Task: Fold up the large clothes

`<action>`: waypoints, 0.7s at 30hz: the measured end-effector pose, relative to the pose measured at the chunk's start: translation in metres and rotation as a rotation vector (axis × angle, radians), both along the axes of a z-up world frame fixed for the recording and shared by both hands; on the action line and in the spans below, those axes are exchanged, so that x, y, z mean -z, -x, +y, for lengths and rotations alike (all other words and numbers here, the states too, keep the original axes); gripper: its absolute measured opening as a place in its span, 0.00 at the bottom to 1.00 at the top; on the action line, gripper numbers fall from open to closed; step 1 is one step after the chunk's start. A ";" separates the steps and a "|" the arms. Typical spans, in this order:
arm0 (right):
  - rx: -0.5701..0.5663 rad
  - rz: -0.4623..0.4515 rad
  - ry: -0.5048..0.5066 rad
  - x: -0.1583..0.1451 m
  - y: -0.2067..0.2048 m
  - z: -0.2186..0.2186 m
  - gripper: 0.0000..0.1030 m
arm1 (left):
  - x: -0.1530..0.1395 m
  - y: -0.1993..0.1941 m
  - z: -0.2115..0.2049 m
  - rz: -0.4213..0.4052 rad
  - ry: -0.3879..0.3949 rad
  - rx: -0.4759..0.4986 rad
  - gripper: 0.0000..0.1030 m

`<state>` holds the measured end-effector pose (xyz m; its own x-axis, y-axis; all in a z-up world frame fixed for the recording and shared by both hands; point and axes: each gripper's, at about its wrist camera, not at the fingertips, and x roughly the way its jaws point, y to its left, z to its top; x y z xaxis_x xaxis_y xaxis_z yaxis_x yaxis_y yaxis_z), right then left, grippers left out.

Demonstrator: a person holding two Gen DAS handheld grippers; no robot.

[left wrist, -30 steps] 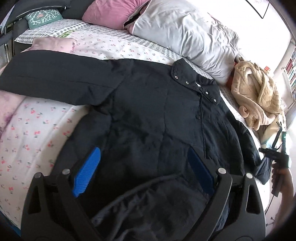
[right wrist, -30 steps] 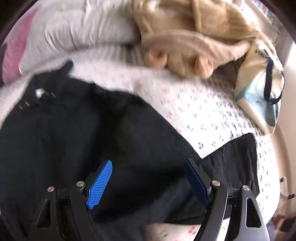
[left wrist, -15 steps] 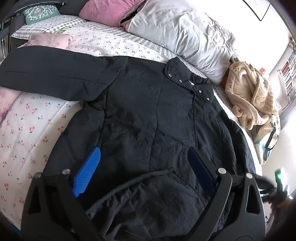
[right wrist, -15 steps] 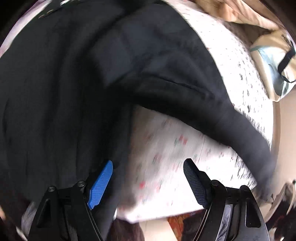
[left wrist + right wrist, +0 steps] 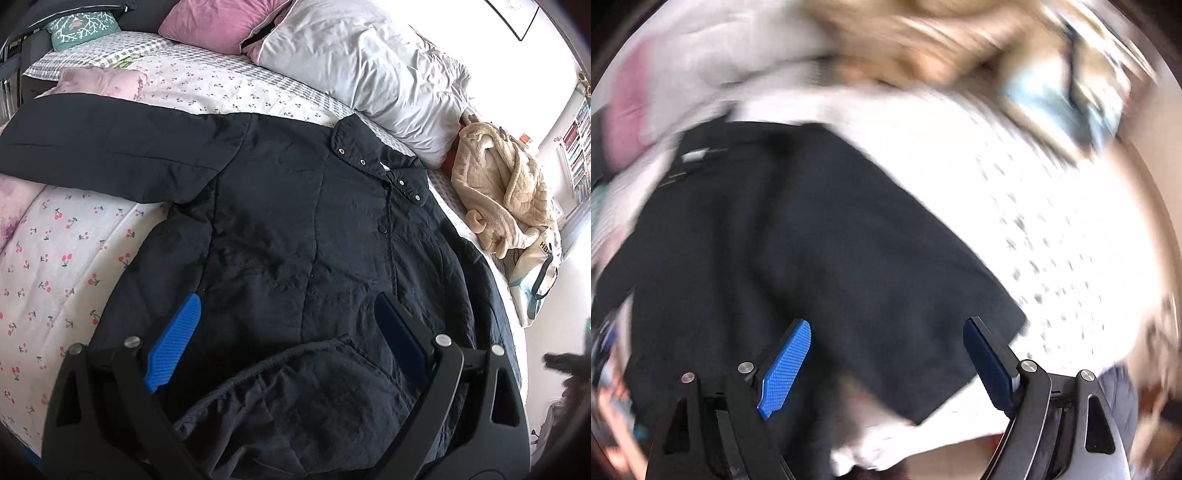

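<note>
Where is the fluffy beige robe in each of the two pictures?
Left wrist view: the beige robe lies heaped at the right edge, beside the grey pillow and above the tote bag.
Right wrist view: the robe is a blurred tan patch along the top middle.
Shared landmark: the black jacket spread on the cherry-print bedding.

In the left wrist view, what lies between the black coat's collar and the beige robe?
Only bare bedsheet, a checked and cherry-print strip, separates the black coat's collar from the beige robe; the left wrist view shows it.
</note>
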<state>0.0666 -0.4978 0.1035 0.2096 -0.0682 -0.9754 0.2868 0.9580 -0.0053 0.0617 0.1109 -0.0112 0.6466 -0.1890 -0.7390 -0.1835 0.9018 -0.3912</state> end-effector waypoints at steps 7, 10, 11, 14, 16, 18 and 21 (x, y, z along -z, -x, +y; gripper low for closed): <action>0.352 -0.001 -0.197 0.077 0.051 -0.090 0.83 | 0.004 -0.004 0.002 0.013 0.004 -0.010 0.92; 0.431 -0.165 -0.410 0.083 0.069 -0.099 0.75 | 0.008 -0.009 -0.002 0.024 -0.002 -0.010 0.92; 0.453 -0.198 -0.440 0.085 0.072 -0.101 0.75 | 0.009 -0.010 -0.004 0.028 -0.003 -0.010 0.92; 0.440 -0.214 -0.369 0.090 0.072 -0.093 0.43 | 0.013 -0.014 -0.009 0.042 0.003 -0.002 0.92; 0.432 -0.235 -0.320 0.087 0.068 -0.081 0.12 | 0.015 -0.015 -0.012 0.049 0.003 0.004 0.92; 0.377 -0.301 -0.251 0.073 0.057 -0.086 0.08 | 0.015 -0.016 -0.016 0.046 -0.006 0.010 0.92; 0.274 -0.405 0.048 0.029 0.033 -0.081 0.06 | 0.013 -0.015 -0.023 0.019 -0.036 0.029 0.92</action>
<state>0.0334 -0.5791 0.0744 0.5398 -0.2169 -0.8133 0.5162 0.8486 0.1162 0.0770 0.0878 -0.0243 0.6268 -0.1806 -0.7580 -0.1643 0.9203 -0.3551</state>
